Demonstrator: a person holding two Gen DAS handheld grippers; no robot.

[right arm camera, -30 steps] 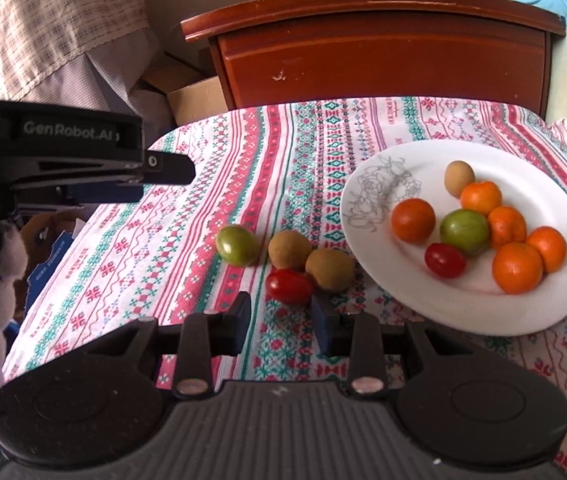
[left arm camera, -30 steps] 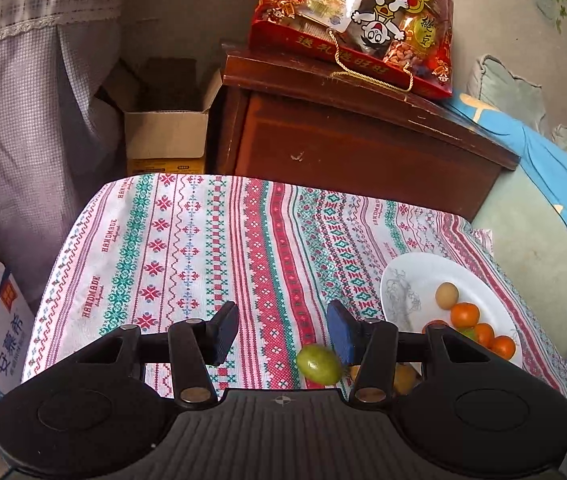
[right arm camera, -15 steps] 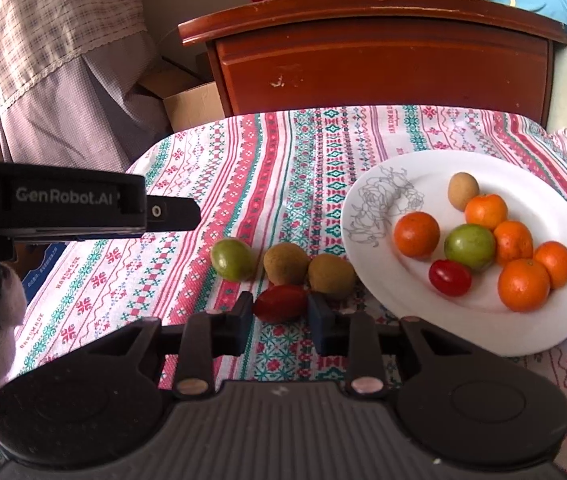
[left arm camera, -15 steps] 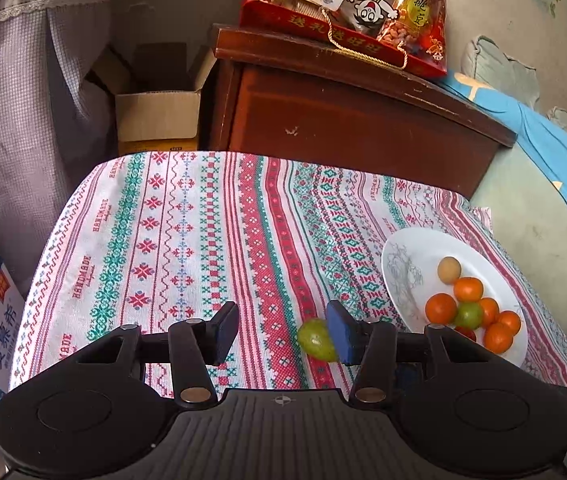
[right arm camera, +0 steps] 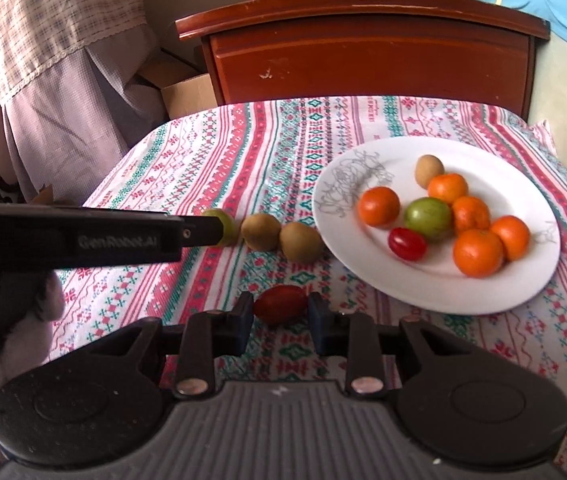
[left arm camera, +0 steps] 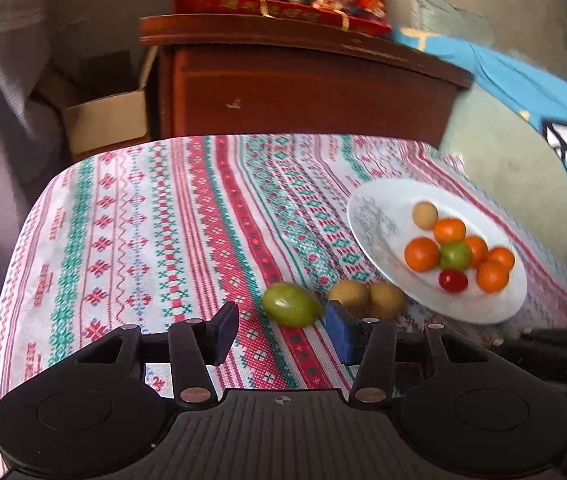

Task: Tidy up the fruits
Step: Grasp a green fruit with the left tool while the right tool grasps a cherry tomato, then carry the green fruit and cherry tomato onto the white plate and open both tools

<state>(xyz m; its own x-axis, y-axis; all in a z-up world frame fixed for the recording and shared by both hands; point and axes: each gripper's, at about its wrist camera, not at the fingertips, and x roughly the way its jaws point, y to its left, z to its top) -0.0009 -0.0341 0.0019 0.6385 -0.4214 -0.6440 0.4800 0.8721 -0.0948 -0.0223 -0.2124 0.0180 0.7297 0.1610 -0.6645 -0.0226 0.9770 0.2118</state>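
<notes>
Right wrist view: right tongs (right arm camera: 280, 316) clamped on red tomato (right arm camera: 280, 304); left tongs (left arm camera: 281, 332) apart before green fruit (left arm camera: 291, 304)

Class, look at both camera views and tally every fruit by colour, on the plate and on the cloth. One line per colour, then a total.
Orange fruits: 5, all on the plate
Green fruits: 2, one on the plate
Red tomatoes: 2, one on the plate, one between the right gripper fingers
Brown fruits: 3, one on the plate
Total: 12
</notes>
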